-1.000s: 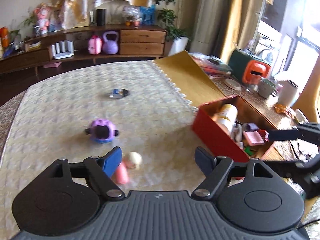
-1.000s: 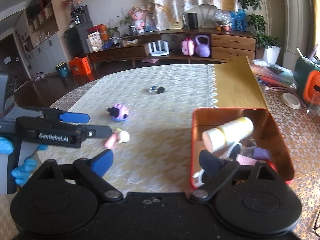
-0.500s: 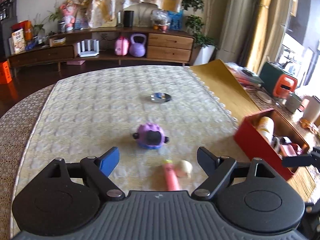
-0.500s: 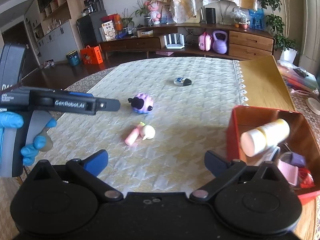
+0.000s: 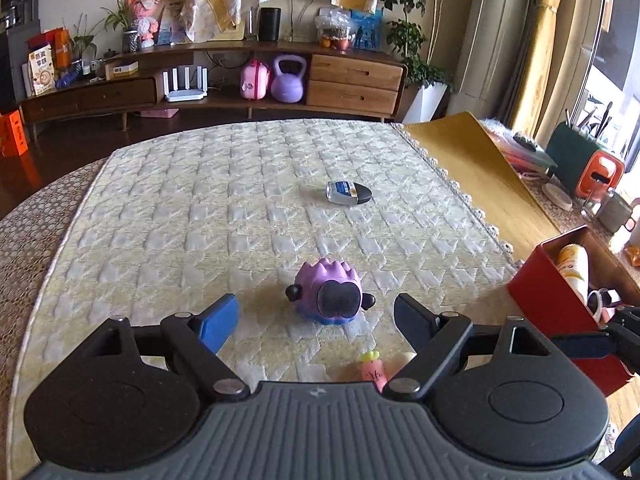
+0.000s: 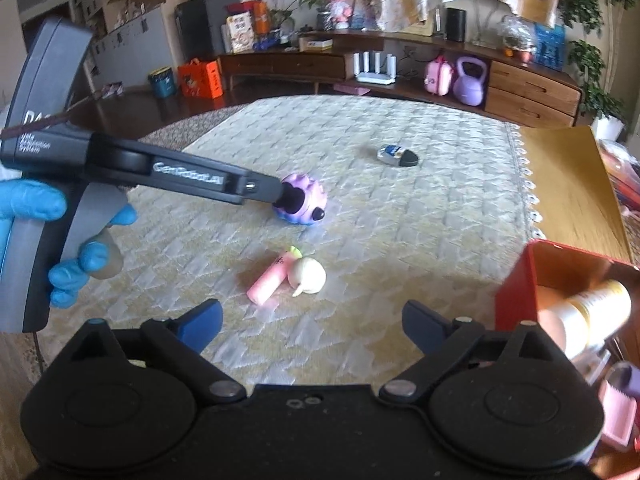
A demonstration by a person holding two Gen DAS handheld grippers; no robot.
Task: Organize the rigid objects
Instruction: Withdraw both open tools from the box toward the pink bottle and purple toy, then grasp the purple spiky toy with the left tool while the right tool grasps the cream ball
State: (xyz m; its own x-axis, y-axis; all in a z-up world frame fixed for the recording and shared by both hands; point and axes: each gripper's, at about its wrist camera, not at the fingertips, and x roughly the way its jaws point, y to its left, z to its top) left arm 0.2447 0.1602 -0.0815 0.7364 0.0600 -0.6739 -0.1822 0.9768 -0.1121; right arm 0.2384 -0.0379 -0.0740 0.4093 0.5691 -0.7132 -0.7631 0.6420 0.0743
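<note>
Purple toy is now framed between the spread fingers of the left gripper, nearer than a second ago; nothing is clamped, so a pickup seems next. In the right view, the right gripper is closing on nothing, the pink tube ahead, red box at the quilted cloth's right edge, a sideboard behind.
</note>
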